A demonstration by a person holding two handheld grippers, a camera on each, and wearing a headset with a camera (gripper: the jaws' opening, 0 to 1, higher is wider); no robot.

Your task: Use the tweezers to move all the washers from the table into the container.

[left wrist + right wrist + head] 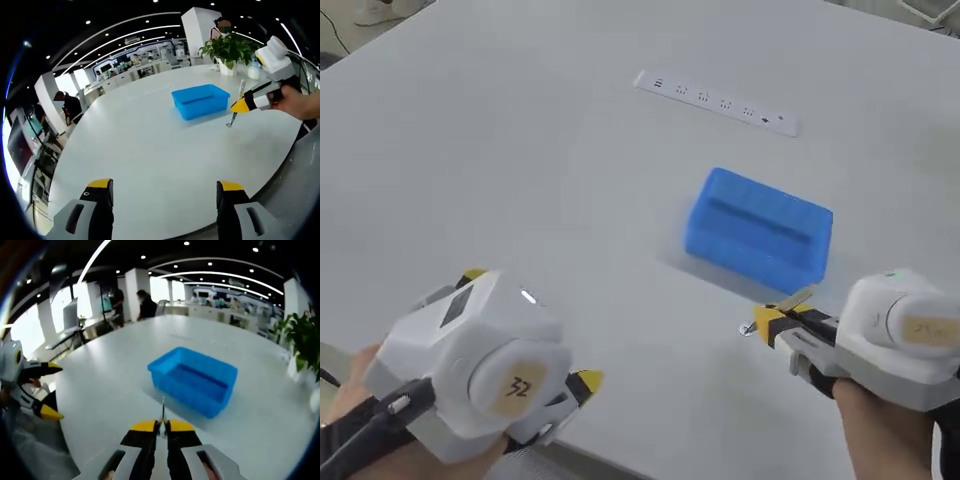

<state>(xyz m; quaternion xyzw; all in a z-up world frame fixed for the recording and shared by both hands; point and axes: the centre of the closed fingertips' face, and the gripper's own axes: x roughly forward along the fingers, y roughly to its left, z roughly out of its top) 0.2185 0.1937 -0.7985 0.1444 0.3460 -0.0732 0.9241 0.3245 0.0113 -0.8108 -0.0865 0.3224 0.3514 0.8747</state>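
A blue container stands on the white table; it also shows in the left gripper view and the right gripper view. My right gripper is shut on metal tweezers, just in front of the container. The tweezers slant down to the table, and a small grey bit sits at their tip; I cannot tell if it is a washer. My left gripper is open near the table's front edge, holding nothing.
A white power strip lies beyond the container. A potted plant stands at the table's far end. People stand in the background of the room. The table's front edge runs close under both grippers.
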